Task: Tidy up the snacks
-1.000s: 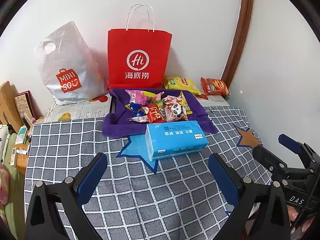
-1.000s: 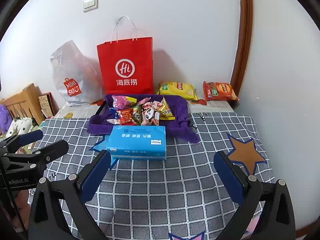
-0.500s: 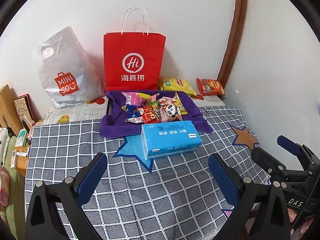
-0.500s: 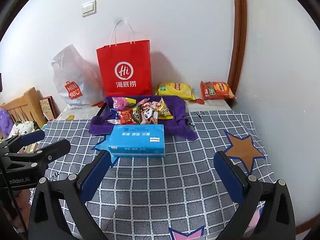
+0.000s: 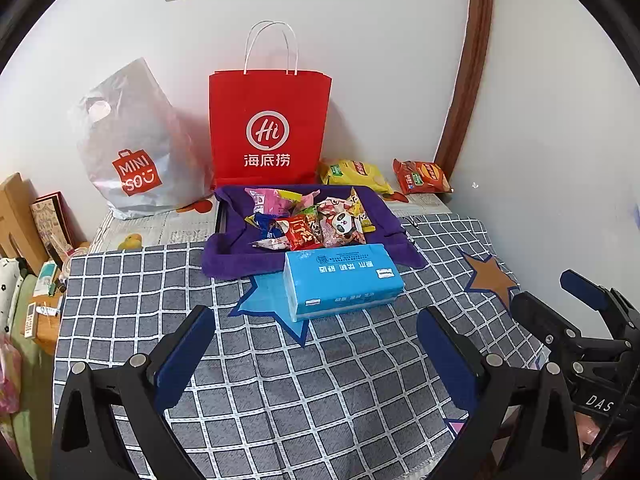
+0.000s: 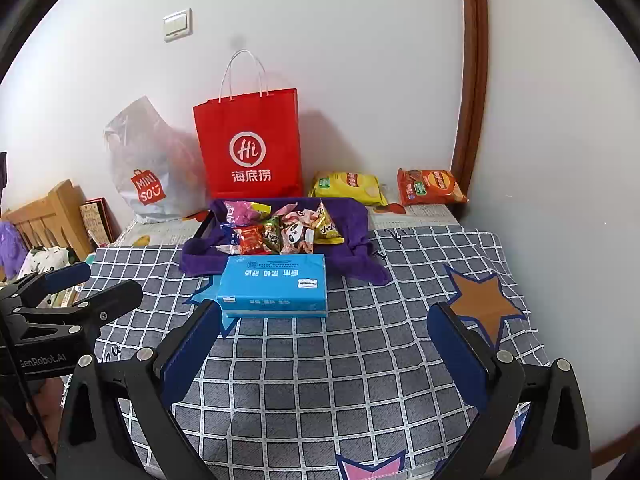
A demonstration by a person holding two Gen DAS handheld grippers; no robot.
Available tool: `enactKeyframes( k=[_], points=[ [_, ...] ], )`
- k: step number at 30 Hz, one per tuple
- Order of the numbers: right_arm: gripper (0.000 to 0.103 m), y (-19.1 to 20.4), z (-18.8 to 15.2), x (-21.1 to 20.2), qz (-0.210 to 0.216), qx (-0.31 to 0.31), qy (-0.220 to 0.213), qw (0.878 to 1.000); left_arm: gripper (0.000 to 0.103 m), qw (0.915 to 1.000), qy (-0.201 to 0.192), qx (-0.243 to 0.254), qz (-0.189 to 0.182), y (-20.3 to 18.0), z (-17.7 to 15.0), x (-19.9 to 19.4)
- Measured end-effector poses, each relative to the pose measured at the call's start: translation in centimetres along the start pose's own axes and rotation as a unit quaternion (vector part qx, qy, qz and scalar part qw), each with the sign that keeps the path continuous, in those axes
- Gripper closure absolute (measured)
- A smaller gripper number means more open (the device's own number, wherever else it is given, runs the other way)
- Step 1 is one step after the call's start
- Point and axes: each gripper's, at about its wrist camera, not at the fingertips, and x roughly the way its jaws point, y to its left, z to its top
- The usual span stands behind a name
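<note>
A pile of small snack packets [image 5: 316, 222] [image 6: 280, 230] lies on a tray lined with purple cloth [image 5: 224, 258] [image 6: 356, 220] at the far side of the checked blanket. A yellow chip bag [image 5: 354, 174] [image 6: 346, 186] and an orange chip bag [image 5: 420, 176] [image 6: 432, 186] lie behind the tray by the wall. A blue tissue pack [image 5: 342, 280] [image 6: 274, 290] lies in front of the tray. My left gripper [image 5: 316, 346] and right gripper [image 6: 324, 338] are both open and empty, hovering over the blanket well short of the tissue pack.
A red paper bag [image 5: 268, 136] [image 6: 248, 148] and a white Miniso plastic bag [image 5: 128, 152] [image 6: 152, 168] stand against the back wall. A wall closes the right side. A wooden headboard [image 6: 44, 216] and clutter sit at the left edge.
Both grippers have pulled back and tilted up a little, so the tray and bags sit slightly lower and farther in both views. Nothing was taken or let go.
</note>
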Motion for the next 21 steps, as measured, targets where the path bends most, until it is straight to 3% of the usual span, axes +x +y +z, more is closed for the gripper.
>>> enactKeyframes(
  k=[21],
  points=[
    [0.002,0.17,0.00,-0.45,0.003,0.001,-0.005,1.000,0.001,1.0000,-0.005,0.001,0.004,-0.02,-0.08,-0.29]
  ],
)
